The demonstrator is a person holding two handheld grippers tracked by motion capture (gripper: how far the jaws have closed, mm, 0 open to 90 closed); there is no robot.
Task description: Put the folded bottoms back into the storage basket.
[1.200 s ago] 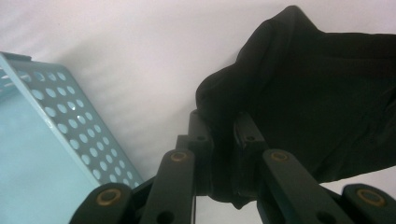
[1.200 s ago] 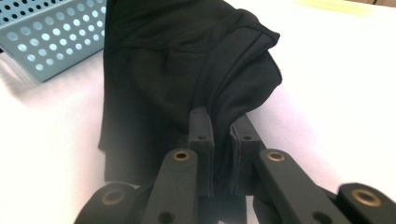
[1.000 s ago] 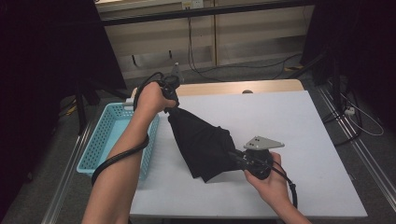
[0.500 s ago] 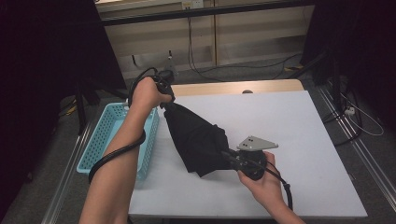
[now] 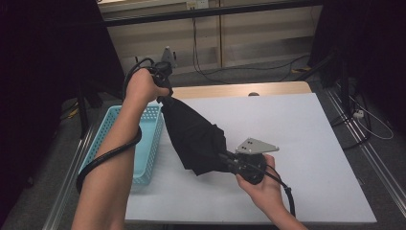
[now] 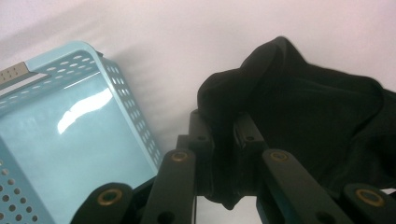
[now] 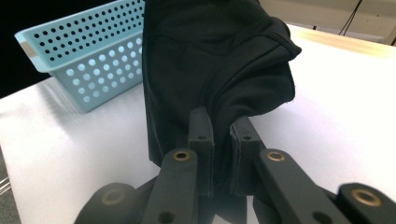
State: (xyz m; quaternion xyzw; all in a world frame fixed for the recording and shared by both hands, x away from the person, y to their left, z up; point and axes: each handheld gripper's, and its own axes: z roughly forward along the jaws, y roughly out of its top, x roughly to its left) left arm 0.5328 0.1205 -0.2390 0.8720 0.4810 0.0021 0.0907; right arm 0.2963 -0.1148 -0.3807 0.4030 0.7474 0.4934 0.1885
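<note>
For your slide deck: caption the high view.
Both grippers hold a black garment stretched beside the blue basket.

High view: fixed above your side of the white-topped table (image 5: 306,143), facing forward and down; your forearms enter from its bottom edge, and the floor and wall lie beyond the far edge.

Left gripper view: camera rides your raised left gripper (image 6: 223,140), looking steeply down, very close on the black fabric garment (image 6: 317,121); the light blue perforated plastic basket (image 6: 70,140) lies below.

Right gripper view: camera rides your right gripper (image 7: 222,126) low over the table, facing roughly level toward the basket, close on the cloth.

All three views share the garment, the basket and the table's surface.
</note>
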